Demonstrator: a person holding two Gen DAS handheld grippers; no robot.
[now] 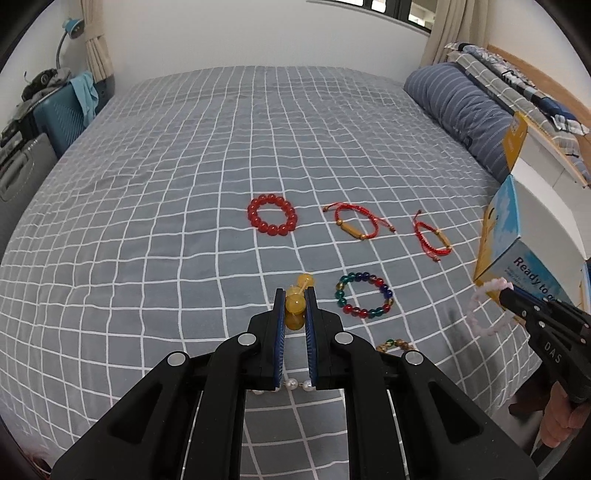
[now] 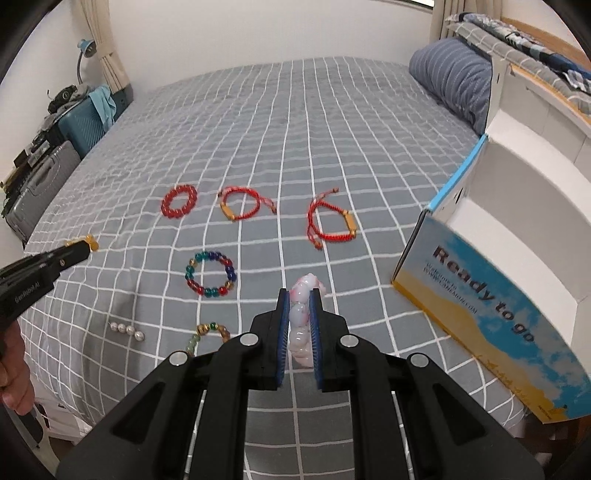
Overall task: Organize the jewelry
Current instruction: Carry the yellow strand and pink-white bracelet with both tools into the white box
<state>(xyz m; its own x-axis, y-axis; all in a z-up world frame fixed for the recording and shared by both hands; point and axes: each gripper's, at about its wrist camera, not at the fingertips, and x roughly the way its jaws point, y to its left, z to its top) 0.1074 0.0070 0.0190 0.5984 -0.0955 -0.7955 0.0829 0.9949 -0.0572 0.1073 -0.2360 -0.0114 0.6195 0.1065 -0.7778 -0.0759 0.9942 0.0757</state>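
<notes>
Left gripper (image 1: pixel 294 295): pinching a yellow bead bracelet (image 1: pixel 297 301), lifting it clear of the bed (image 1: pixel 184 166).
Middle of bed: a red bead bracelet (image 1: pixel 272 214), two red cord bracelets (image 1: pixel 356 220) (image 1: pixel 432 236) and a multicoloured bracelet (image 1: pixel 364 295) are lying apart, with wide bare cover stretching behind them.
Near edge: pearls (image 2: pixel 127 329) are resting close to it.
Right gripper (image 2: pixel 299 293): clamping a pink bracelet (image 2: pixel 301 314).
Right side: an open box (image 2: pixel 480 295) is sitting at the bed's edge.

Bed (image 1: pixel 207 155) under grey white-checked cover fills the room. White walls; beige curtains (image 1: pixel 98 40) either side of window (image 1: pixel 399 7). Striped pillow (image 1: pixel 458 107) right. Suitcases (image 1: pixel 55 122) and desk lamp (image 1: pixel 72 29) left.
</notes>
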